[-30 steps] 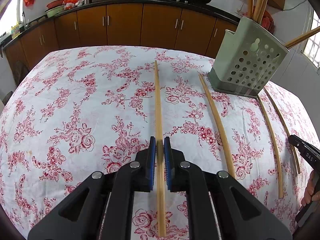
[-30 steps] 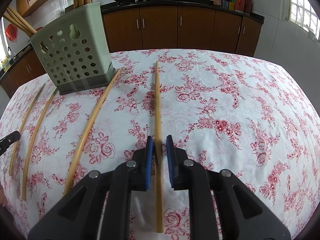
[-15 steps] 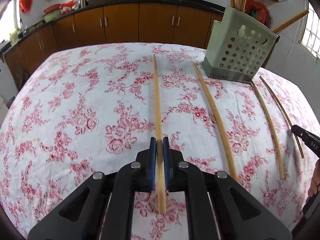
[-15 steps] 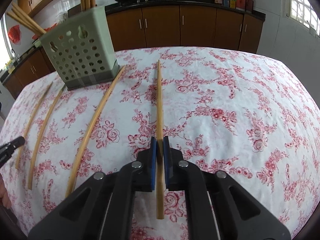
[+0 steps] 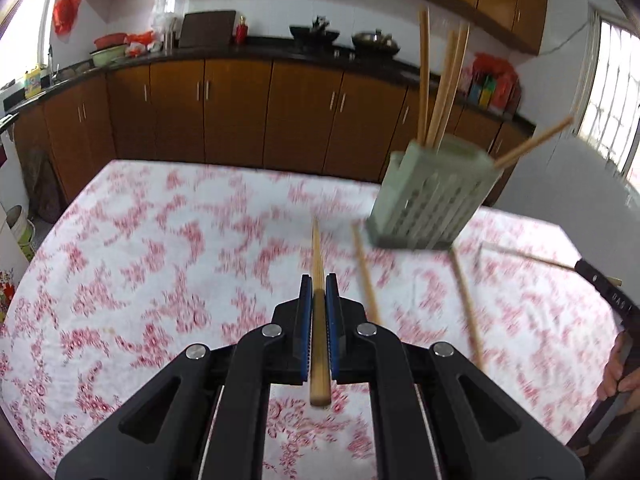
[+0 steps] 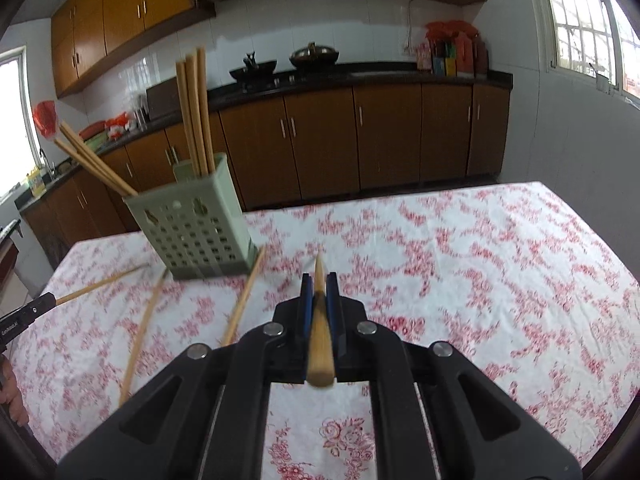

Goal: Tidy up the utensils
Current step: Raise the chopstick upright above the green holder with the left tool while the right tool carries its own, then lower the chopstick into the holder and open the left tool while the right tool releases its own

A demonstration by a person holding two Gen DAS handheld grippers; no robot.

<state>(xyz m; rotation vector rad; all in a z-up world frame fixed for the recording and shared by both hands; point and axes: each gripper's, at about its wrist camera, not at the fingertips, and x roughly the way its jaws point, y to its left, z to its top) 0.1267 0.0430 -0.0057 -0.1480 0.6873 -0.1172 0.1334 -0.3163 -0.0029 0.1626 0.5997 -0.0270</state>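
the left gripper [image 5: 319, 286] is clamped on a bamboo chopstick [image 5: 318, 264], its blue pads [image 5: 305, 312] pressed against both sides of the stick, whose thick end pokes out behind them and whose thin tip points forward above the floral tablecloth [image 5: 160, 264]. the right gripper [image 6: 319, 284] is likewise closed on its own chopstick [image 6: 319, 320], the narrow tip reaching just past the pads toward the far side of the table.

a pale green perforated utensil holder [image 6: 192, 228] stands on the cloth to the left of the right gripper and to the right of the left one [image 5: 432, 196]. several chopsticks stand upright in it [image 6: 194, 112] and a few lean out over its edge [image 6: 92, 164].

three more loose chopsticks lie on the cloth around the holder: one just beside its base [image 6: 244, 300], another further left [image 6: 144, 328], and a third [image 6: 100, 284] running out toward the tip of the left gripper at the frame's edge.

brown kitchen cabinets [image 6: 360, 140] and a black countertop with woks [image 6: 312, 56] fill the background. the left wrist view is blurred, so fine detail there cannot be made out.
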